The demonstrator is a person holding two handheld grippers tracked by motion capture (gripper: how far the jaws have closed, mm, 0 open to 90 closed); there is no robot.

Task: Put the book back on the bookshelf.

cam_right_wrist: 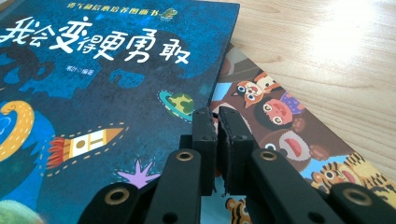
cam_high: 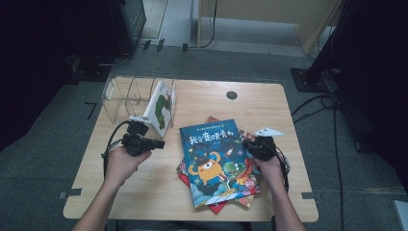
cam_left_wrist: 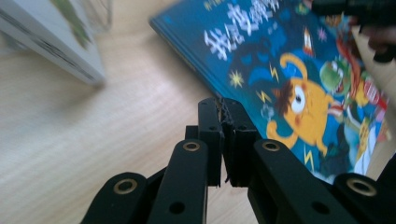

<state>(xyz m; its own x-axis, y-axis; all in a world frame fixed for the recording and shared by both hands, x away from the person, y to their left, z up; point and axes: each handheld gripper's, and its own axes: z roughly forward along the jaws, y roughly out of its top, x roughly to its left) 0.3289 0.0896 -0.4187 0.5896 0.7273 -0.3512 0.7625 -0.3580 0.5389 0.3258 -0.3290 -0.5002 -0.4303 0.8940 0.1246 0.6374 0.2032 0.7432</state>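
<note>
High view is showing both grippers, left gripper [cam_high: 155,143] and right gripper [cam_high: 251,147], flanking the blue book [cam_high: 215,161] (topmost of the stack), jaws pressed together on nothing, probably readying to slide it.

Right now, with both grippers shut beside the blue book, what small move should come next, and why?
Probably open the right gripper at the blue book's right edge to take it. Its jaws are shut and empty over that edge, on top of the stack. The clear rack holds a white book and has free slots.
</note>
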